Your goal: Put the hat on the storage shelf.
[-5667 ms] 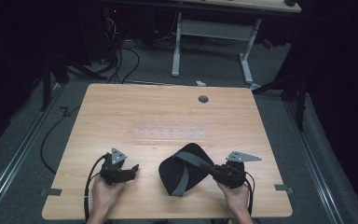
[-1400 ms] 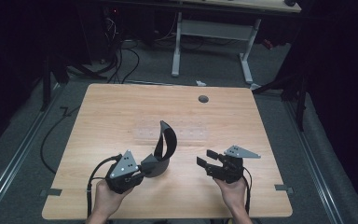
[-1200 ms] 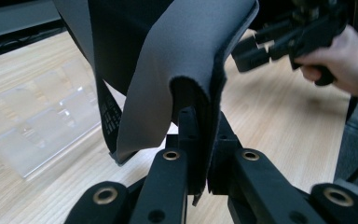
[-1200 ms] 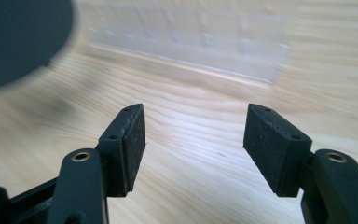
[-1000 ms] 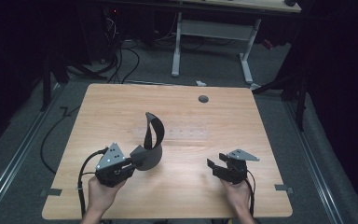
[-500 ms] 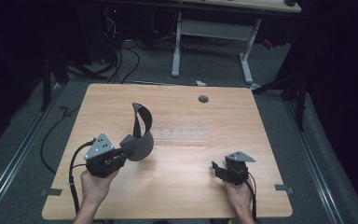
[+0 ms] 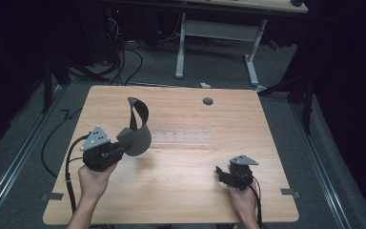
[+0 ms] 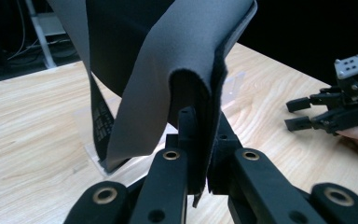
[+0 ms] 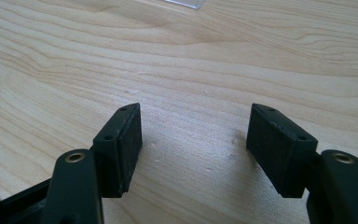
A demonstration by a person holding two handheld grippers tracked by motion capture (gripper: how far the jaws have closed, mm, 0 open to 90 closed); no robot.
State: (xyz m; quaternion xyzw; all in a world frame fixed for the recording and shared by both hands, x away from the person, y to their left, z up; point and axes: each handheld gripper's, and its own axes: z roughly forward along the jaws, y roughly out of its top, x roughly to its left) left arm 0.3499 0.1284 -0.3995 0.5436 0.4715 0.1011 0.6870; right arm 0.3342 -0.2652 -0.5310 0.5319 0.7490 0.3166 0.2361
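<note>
We see the left hand-held gripper raised over the left side of the wooden desk, its jaws clenched on a fold of a dark grey fabric piece. In the left gripper view the fabric piece drapes over the jaws, its doubled edge pinched between them, and a black strap with small pale print hangs from it toward the desk. From above, the strap curls up and back as a loop above the fabric's broad part. What the item is we cannot say for sure; it may be a soft pad or mask.

Beneath and beyond the fabric, a clear flat plastic strip lies on the desk near its middle. A small round dark grommet sits near the far edge.

The right hand-held gripper rests low at the near right of the desk, well apart from the fabric. In the right gripper view its jaws stand released with bare wood between the pads.
</note>
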